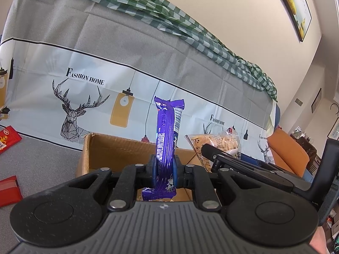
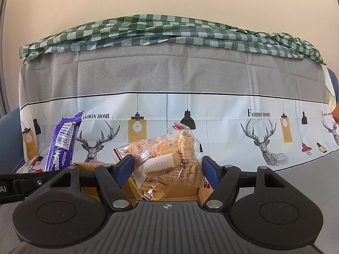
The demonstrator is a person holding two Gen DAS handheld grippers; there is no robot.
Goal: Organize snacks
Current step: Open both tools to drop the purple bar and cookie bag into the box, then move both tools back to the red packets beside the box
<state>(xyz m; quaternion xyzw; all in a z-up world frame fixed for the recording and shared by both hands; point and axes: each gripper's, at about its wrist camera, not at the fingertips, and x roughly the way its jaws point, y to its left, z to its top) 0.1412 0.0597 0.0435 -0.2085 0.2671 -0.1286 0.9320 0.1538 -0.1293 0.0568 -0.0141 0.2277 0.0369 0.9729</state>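
Note:
A purple snack pack (image 1: pixel 167 131) stands upright between the blue pads of my left gripper (image 1: pixel 164 167), which is shut on its lower part. It hangs over an open cardboard box (image 1: pixel 101 148). My right gripper (image 2: pixel 167 169) is shut on a clear bag of biscuits (image 2: pixel 169 158), held over the same cardboard box (image 2: pixel 89 166). In the right wrist view the purple snack pack (image 2: pixel 61 141) shows at the left. The bag of biscuits (image 1: pixel 214 141) appears to the right in the left wrist view. The inside of the box is mostly hidden.
Two red packets (image 1: pixel 8 136) (image 1: pixel 8 188) lie on the grey surface at the left. A printed deer-and-lamp cloth (image 2: pixel 169 80) rises behind the box, topped by a green checked cloth (image 2: pixel 169 31). An orange cushion (image 1: pixel 286 152) lies at the right.

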